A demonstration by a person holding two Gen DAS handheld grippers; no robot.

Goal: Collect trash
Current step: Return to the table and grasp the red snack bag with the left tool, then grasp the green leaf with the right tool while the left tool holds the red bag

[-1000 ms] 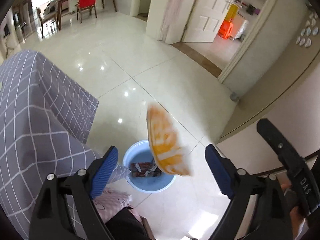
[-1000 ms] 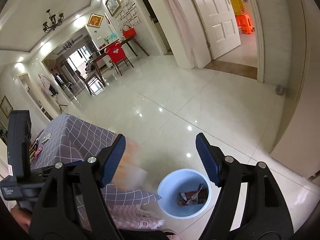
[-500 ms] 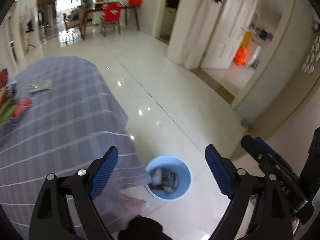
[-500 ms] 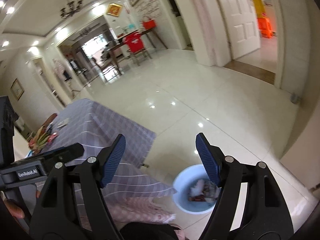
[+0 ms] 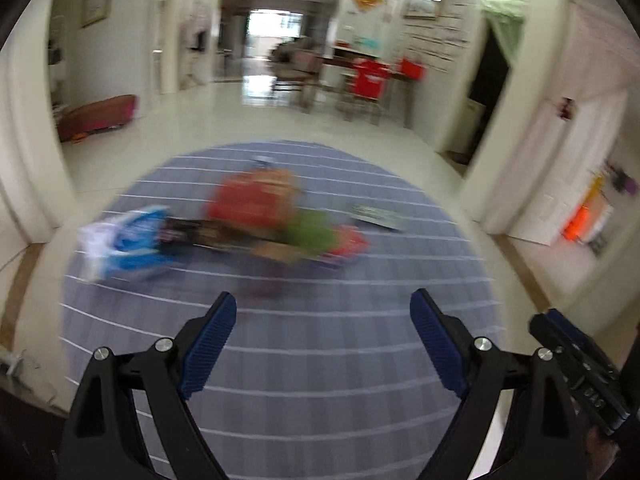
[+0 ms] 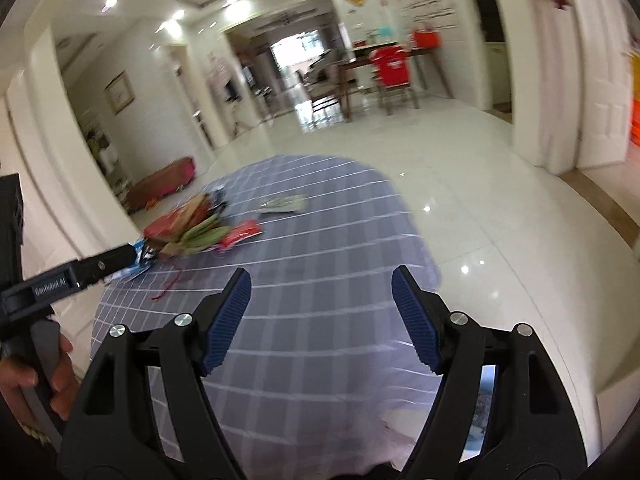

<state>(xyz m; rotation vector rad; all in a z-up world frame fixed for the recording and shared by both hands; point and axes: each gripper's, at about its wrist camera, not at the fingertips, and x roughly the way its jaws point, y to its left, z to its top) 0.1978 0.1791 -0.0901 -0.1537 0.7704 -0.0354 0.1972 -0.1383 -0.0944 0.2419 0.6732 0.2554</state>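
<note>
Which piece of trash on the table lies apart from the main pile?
The flat pale green-and-white wrapper. It lies alone on the checked cloth, while the other wrappers are heaped together.

We swing both views away from the blue bin on the floor, now out of sight, up to the desk [image 5: 280, 360], where the wrapper pile [image 5: 256, 216] appears ahead of our left gripper [image 5: 322, 344].

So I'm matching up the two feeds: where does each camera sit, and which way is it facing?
Left wrist: on the left gripper, open, angled down at the checked tablecloth and wrapper pile; the right gripper's body shows at right.
Right wrist: on the right gripper, open, facing the same table; a hand shows at left.
Shared: tablecloth, pile, red chair.
</note>
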